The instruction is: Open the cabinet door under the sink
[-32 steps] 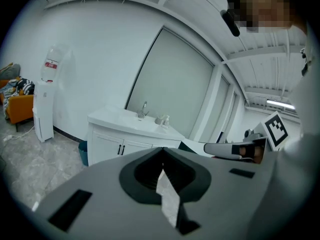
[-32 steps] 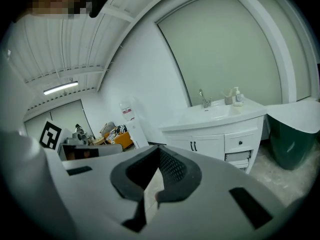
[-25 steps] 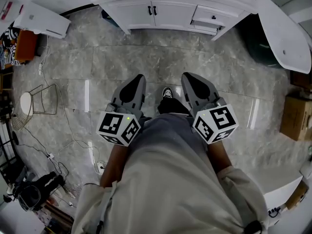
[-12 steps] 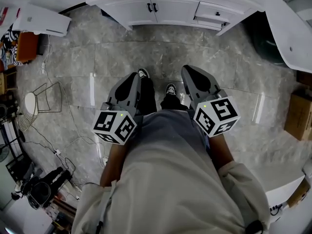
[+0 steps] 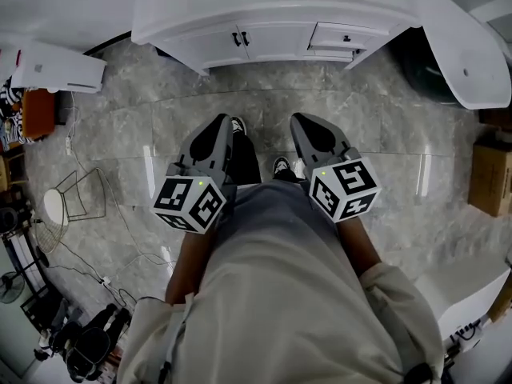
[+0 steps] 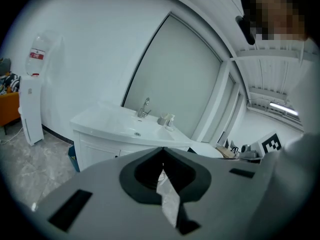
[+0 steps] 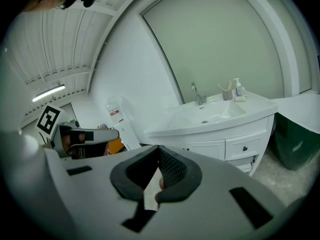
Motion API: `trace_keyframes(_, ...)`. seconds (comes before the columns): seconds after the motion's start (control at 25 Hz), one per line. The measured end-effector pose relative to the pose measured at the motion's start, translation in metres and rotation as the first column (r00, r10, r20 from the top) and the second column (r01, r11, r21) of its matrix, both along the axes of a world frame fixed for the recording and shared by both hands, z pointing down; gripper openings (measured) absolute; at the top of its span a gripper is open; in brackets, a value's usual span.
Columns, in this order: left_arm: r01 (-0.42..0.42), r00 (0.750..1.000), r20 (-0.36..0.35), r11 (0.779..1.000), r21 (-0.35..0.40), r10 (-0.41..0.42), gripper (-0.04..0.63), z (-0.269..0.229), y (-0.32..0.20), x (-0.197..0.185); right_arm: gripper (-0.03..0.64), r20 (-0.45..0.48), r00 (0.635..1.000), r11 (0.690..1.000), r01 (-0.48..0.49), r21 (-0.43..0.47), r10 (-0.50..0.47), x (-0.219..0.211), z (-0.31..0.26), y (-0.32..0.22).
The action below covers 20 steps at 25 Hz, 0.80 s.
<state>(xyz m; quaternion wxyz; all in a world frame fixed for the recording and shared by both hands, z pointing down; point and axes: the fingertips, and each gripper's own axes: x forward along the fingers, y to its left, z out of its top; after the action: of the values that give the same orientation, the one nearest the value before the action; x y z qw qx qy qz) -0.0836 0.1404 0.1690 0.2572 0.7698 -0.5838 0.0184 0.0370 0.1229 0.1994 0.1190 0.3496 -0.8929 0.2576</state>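
- Head view: the left gripper (image 5: 218,128) and the right gripper (image 5: 312,128) are held side by side at waist level, both aimed at the white vanity (image 5: 272,6) at the top of the frame. Neither touches anything.
- The cabinet doors (image 5: 240,40) under the sink sit shut, their two dark handles side by side at the centre seam, well apart from both grippers. A drawer (image 5: 346,35) stands to the doors' right.
- A broad stretch of grey marble floor (image 5: 160,110) lies between the person's shoes (image 5: 238,124) and the vanity's foot.
- A white dispenser (image 5: 60,64) and a wire stand (image 5: 76,202) edge the floor on the left. A white oblong fixture (image 5: 460,38) and a cardboard box (image 5: 488,178) edge it on the right.
- Left gripper view: the jaws meet at their tips with nothing between them. Beyond them stands the vanity, with a faucet (image 6: 144,107) over the basin. The cabinet front is partly hidden behind the gripper's own body, and the dispenser stands against the wall at the far left.
- Right gripper view: the jaws are pressed together and carry nothing. The closed cabinet doors show just above the jaws' upper edge, left of the drawer with its dark knob.
- A dark green bin (image 7: 295,144) stands just beside the vanity on the right, and the left gripper shows at the frame's left.
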Motion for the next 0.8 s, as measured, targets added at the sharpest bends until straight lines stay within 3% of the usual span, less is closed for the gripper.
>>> trace_keyframes(0.32, -0.059, 0.998, -0.014, 0.998, 0.008, 0.059, 0.0, -0.01, -0.057, -0.048, 0.011, -0.019, 1.0, 1.0, -0.023, -0.008, 0.023, -0.059, -0.006, -0.04)
trace_keyframes(0.8, -0.133, 0.99, -0.044, 0.991, -0.003, 0.133, 0.0, -0.001, -0.109, -0.131, 0.011, -0.068, 0.987, 0.99, -0.143, 0.001, 0.143, -0.136, -0.003, -0.091)
